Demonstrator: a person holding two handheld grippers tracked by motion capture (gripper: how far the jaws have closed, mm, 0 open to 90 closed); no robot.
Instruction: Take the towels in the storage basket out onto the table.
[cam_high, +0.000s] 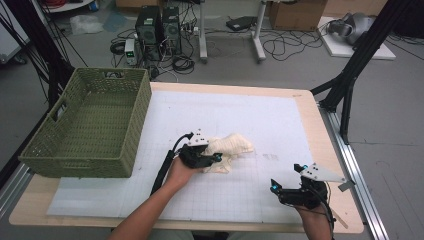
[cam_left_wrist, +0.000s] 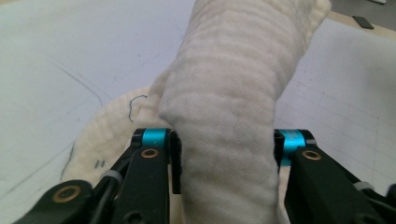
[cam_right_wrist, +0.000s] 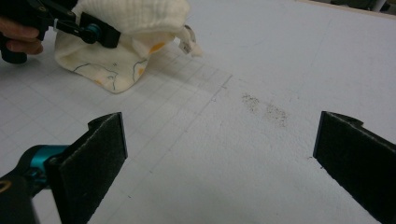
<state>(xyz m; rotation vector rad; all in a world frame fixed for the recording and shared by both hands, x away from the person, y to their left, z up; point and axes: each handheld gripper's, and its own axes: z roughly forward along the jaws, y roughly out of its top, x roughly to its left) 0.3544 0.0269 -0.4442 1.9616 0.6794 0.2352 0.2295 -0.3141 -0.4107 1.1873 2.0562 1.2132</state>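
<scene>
Tongs on the left (cam_left_wrist: 224, 149) straddle a thick fold of the cream cloth (cam_left_wrist: 233, 93); the left pad touches the fabric, while a sliver of gap shows at the right pad, so whether they still pinch it I cannot tell. That cloth lies bunched on the white gridded mat (cam_high: 260, 125) near the middle of the surface (cam_high: 320, 140). Right tongs (cam_right_wrist: 219, 154) stand wide apart, released, nothing between them, low near the front right edge. Off to the left sits a green woven basket (cam_high: 135, 125).
</scene>
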